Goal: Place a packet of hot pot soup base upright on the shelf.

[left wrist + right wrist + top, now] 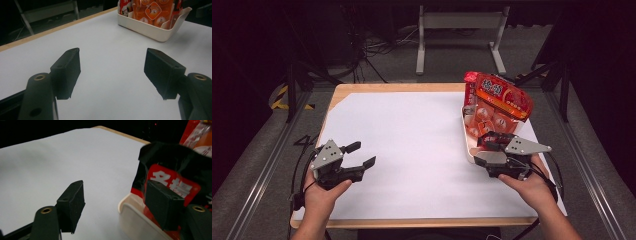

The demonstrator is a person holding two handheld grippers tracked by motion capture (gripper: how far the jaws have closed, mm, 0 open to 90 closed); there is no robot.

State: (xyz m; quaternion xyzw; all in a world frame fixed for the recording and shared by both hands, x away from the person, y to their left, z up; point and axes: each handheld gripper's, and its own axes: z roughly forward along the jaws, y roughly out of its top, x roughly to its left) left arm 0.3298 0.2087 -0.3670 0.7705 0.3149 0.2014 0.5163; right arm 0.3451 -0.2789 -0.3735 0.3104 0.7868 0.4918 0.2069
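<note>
Your right claw [486, 148] gapes released at the white plastic bin's [466, 145] near rim to straddle the black-and-red snack packet [172, 180], while your left claw [362, 155] waits released.

Two grippers were on the table: the left gripper [363, 155] at the lower left of the high view, the right gripper [486, 148] at the lower right. Each had two black jaws, four in all, and each carried one grey three-cornered plate, so two plates.

One white tray [466, 145] stood at the right of the high view. It held at least two snack bags: one large red-orange snack bag [499, 97] standing tall, and one black-and-red packet [175, 170] at the tray's near end. More bags inside could not be counted.

One white sheet [412, 150] covered one wooden table [362, 88].
</note>
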